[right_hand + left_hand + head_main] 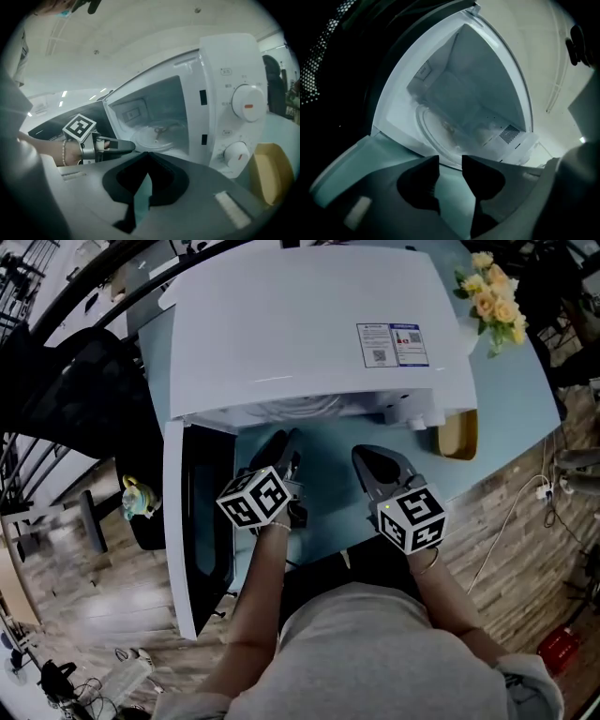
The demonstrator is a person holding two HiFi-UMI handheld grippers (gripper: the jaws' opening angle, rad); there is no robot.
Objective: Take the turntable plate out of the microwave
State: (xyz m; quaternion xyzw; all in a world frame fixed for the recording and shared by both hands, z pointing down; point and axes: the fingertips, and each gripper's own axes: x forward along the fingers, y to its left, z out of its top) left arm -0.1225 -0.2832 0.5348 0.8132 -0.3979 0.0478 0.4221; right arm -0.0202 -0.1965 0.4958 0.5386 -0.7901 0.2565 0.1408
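Microwave (300, 329), white, on a pale blue table (323, 521). Its door (197, 521) is swung fully open to the person's left. Two round dials (248, 104) sit one above the other on the control panel at the right of the cavity.

Turntable plate (157, 133) lies flat on the cavity floor, inside the oven, and neither gripper touches it. A small shape shows at its centre. It may be the drive hub seen through the glass, but the view is too dim to be sure.

Left gripper (451, 161) is in front of the open cavity, low over the table and pointing in. Its jaws stand slightly apart with only bare table showing in the narrow gap. The tips are short of the plate's near rim.

Right gripper (146, 157) is beside the left one, to its right, also aimed at the opening. Its jaw tips meet and nothing is pinched between them.

A shallow tan tray (459, 432) rests on the table just beside the microwave's right side. A bunch of yellow flowers (495, 296) is at the far right of the table.
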